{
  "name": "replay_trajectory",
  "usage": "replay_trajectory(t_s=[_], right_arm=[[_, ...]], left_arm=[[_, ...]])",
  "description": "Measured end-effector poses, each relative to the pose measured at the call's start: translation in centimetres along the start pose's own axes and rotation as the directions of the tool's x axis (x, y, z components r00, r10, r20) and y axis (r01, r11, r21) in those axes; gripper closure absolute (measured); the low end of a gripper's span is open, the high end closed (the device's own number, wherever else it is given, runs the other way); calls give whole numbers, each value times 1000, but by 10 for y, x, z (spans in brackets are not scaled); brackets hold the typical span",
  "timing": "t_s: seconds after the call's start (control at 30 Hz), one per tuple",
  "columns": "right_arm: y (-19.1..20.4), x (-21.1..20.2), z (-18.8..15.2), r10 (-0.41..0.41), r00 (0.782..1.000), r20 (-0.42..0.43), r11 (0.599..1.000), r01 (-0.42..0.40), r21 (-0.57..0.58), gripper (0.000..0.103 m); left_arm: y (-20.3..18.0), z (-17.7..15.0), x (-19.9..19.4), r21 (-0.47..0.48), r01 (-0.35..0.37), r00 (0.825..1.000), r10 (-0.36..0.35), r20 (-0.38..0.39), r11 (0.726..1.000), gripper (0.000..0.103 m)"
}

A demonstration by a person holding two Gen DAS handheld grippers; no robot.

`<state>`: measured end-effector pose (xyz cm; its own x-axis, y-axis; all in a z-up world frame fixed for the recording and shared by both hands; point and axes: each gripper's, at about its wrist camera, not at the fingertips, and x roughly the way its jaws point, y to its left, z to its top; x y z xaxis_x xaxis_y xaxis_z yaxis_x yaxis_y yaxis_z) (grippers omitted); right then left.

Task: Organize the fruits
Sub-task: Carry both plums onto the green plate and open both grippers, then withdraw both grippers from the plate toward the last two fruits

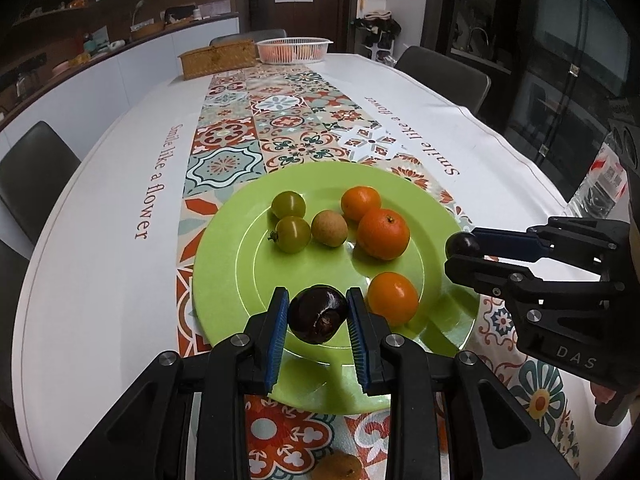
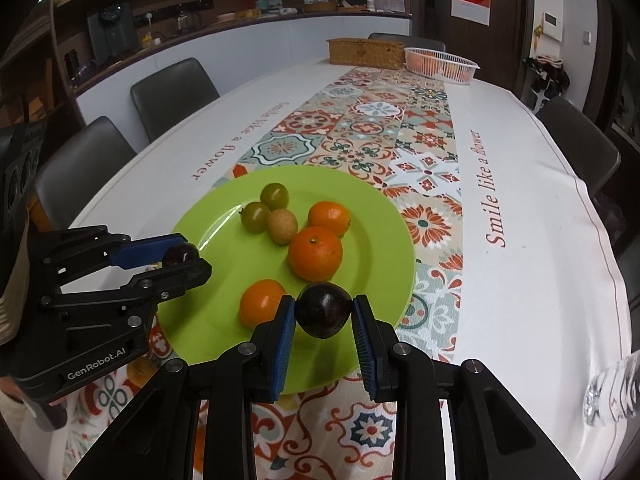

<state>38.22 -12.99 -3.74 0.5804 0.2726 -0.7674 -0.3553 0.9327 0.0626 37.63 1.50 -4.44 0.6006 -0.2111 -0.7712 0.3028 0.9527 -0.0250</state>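
Two dark purple fruits are held above the near edge of a lime-green plate point(image 1: 224, 240), one by each gripper. The left gripper point(image 1: 318, 314) has its blue-padded fingers point(image 1: 278, 332) closed on a dark purple fruit point(image 1: 318, 314) over the plate's near rim, seen from its own wrist camera; from the right wrist camera the same gripper reaches in from the left edge over the plate's left rim. The right gripper point(image 2: 324, 316) likewise has its fingers point(image 2: 286, 332) clamped on a second dark purple fruit point(image 2: 324, 316) over the plate's near rim. On the plate lie three oranges point(image 1: 383, 233), two green tomatoes point(image 1: 293, 234) touching each other, and a small tan longan point(image 1: 329, 228) just beside them. The plate rests on a patterned runner point(image 1: 276, 120) along a white-clothed table point(image 1: 100, 220) printed with "Smile like a flower". At the far end stand a woven box point(image 1: 218, 58) and a white basket point(image 1: 294, 49) of fruit. A clear plastic bag point(image 2: 612, 392) lies at the table's right edge.
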Motion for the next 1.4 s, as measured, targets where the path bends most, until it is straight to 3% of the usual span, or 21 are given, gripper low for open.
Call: replay_trajectory(t_s=[0.1, 0.17, 0.53, 0.7, 0.97, 1.13, 1.4], right_arm=[[-1, -1, 0, 8, 1000, -1, 1000, -8, 8, 71], [0, -4, 0, -7, 1000, 7, 1000, 7, 4, 65], [13, -46, -7, -30, 996, 87, 999, 32, -30, 58], [19, -70, -13, -18, 992, 122, 999, 21, -23, 54], [34, -108, -24, -17, 983, 180, 999, 25, -45, 52], [42, -126, -33, -29, 977, 213, 998, 39, -43, 44], [56, -142, -46, -53, 971, 232, 999, 53, 6, 42]], left_arm=[[-1, -1, -6, 9, -19, 1000, 19, 23, 1000, 60], [-1, -1, -13, 3, -28, 999, 28, 36, 1000, 60], [-8, -7, -68, -34, -87, 991, 90, 100, 996, 52], [-12, -12, -98, -63, -61, 988, 69, 139, 996, 46], [-25, -24, -138, -27, -139, 971, 141, 190, 990, 37], [-26, -34, -155, -27, -140, 968, 143, 208, 990, 32], [-23, -54, -174, -19, -136, 962, 137, 238, 991, 26]])
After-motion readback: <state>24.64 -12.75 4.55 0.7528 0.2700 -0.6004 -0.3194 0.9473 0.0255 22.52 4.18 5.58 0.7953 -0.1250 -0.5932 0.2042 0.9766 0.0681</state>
